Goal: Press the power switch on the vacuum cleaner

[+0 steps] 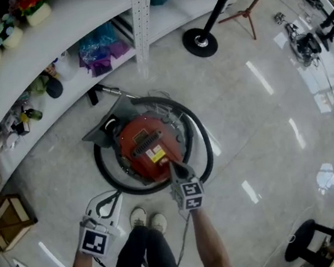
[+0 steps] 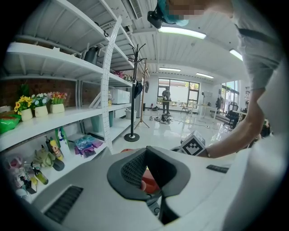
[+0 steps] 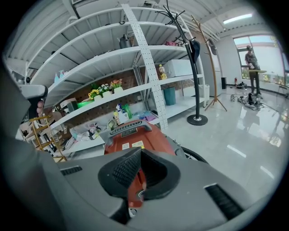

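**Glossy floor, red vacuum cleaner at your feet, right tool reaching down to it**

Glossy pale floor [image 1: 265,144] fills most of the head view and reflects strips of ceiling light. White curved metal shelving [image 1: 72,31] runs along the far left. It holds small pots of flowers [image 1: 8,33] on an upper shelf and purple bags [image 1: 98,49] lower down. The black round base of a coat stand [image 1: 200,42] sits on the floor to the far right of the shelving.

A red drum-shaped vacuum cleaner [image 1: 147,146] stands on the floor in the middle of the scene, just beyond your pale shoes [image 1: 147,219]. A black hose [image 1: 198,130] loops around its body. A black grille and a yellow-and-white label show on its top.

Your right gripper [image 1: 172,164] points down at the near edge of the red body. Its jaws are together with nothing between them. In the right gripper view the tips lie over the red casing beside a small round dark part. You cannot tell from any view whether they touch it.

Your left gripper [image 1: 115,197] is held back on the near left, beside your left leg and apart from the vacuum cleaner. Its jaws are also together and hold nothing. A sliver of the red casing shows behind them in the left gripper view.
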Available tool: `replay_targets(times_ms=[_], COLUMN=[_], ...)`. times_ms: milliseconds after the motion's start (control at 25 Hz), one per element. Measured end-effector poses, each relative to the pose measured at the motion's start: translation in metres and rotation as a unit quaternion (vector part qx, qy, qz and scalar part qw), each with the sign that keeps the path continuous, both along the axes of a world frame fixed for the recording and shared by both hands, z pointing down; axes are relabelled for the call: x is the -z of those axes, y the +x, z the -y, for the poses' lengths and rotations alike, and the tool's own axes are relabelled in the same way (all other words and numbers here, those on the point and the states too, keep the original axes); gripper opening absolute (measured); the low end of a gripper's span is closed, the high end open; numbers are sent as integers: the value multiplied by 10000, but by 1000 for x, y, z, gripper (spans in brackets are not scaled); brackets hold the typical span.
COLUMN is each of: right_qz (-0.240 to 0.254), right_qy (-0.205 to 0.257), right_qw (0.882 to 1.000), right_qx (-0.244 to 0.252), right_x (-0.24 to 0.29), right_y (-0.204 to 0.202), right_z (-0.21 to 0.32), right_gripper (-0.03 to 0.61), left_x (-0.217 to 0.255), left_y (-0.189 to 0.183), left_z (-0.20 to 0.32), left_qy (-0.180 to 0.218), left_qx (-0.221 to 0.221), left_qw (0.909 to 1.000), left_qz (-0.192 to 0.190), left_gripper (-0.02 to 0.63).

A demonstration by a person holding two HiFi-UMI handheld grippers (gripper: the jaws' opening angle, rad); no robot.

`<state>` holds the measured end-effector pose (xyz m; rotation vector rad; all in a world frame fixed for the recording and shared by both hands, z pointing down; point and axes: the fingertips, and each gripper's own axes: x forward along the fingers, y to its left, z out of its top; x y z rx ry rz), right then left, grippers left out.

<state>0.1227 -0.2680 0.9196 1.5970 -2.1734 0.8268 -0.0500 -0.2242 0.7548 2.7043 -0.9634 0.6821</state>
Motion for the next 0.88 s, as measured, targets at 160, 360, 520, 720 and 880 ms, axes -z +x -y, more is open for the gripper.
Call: replay_targets(times_ms=[160, 360, 520, 720, 880], right_qz=[76, 172, 214, 322, 490], right_qy=[83, 288, 509, 754, 990], right_qw=[9999, 9994, 9984, 9965, 9938], right_qx=[-65, -129, -82, -148, -134], right_x=[19, 59, 94, 143, 183], right_y=[1, 1, -3, -7, -13], right_z=[-7, -18, -29, -42, -55], right_gripper=[12, 12, 12, 12, 12], left_x=[12, 28, 42, 65, 86], left_y=[4, 9, 12, 19, 23], left_z=[1, -2, -4, -7, -12], left_qy=[60, 125, 175, 281, 332], left_qx=[25, -21, -64, -92, -88], left_qw=[10000, 9998, 9997, 9993, 9990], left_qz=[-66, -122, -125, -222, -278], left_gripper=[8, 8, 8, 8, 8])
